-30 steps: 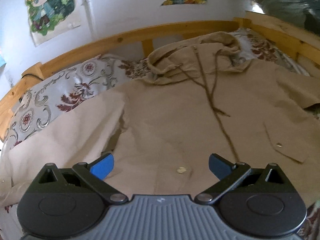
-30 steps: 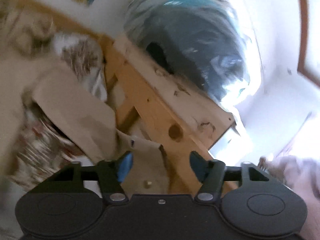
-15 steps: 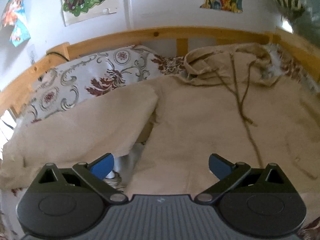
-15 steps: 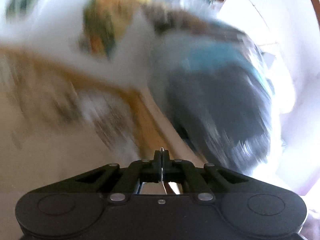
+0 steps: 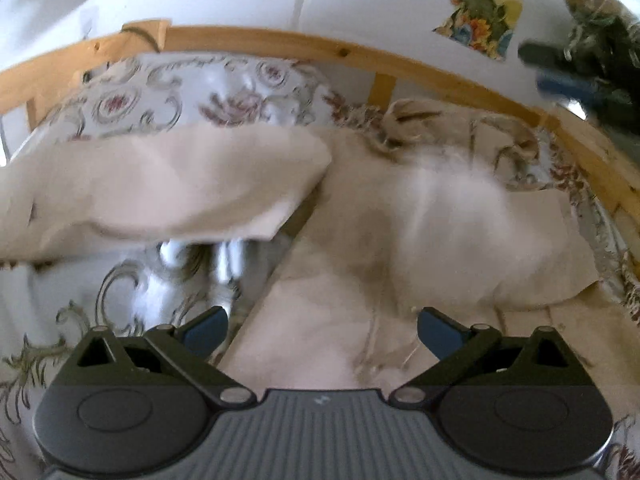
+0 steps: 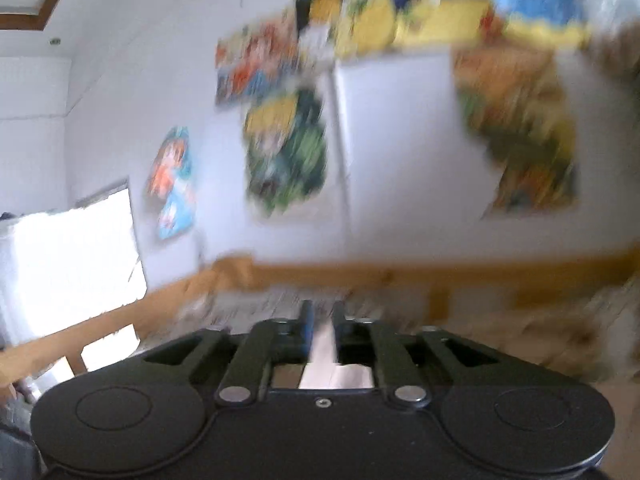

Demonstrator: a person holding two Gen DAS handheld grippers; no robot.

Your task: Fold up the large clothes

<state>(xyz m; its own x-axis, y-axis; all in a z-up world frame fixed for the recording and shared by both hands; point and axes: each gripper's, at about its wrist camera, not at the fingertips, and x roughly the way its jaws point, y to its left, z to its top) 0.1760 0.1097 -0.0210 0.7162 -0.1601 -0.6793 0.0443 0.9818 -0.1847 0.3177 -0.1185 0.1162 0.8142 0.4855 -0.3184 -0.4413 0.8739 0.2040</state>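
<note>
A beige hooded coat (image 5: 352, 272) lies face up on the bed in the left wrist view. Its long sleeve (image 5: 160, 192) stretches out to the left. A pale fold of the coat (image 5: 460, 216) lies across its right half, blurred by motion. My left gripper (image 5: 322, 334) hangs open just above the coat's lower left edge, nothing between its blue pads (image 5: 204, 332). My right gripper (image 6: 322, 314) points at the postered wall above the bed rail. Its jaws are opening, with a narrow gap. A pale strip shows in that gap; I cannot tell whether it is cloth.
A floral sheet (image 5: 120, 300) covers the bed, bare at the lower left. The wooden bed rail (image 5: 280, 40) runs along the back and right side. A dark blurred bundle (image 5: 592, 72) sits past the rail at the upper right. Posters (image 6: 288, 152) hang on the wall.
The left gripper slid left and lower, still open. The right gripper, open at the coat's right edge, shut, swung up towards the wall and has now parted. A pale fold now crosses the coat's right half.
</note>
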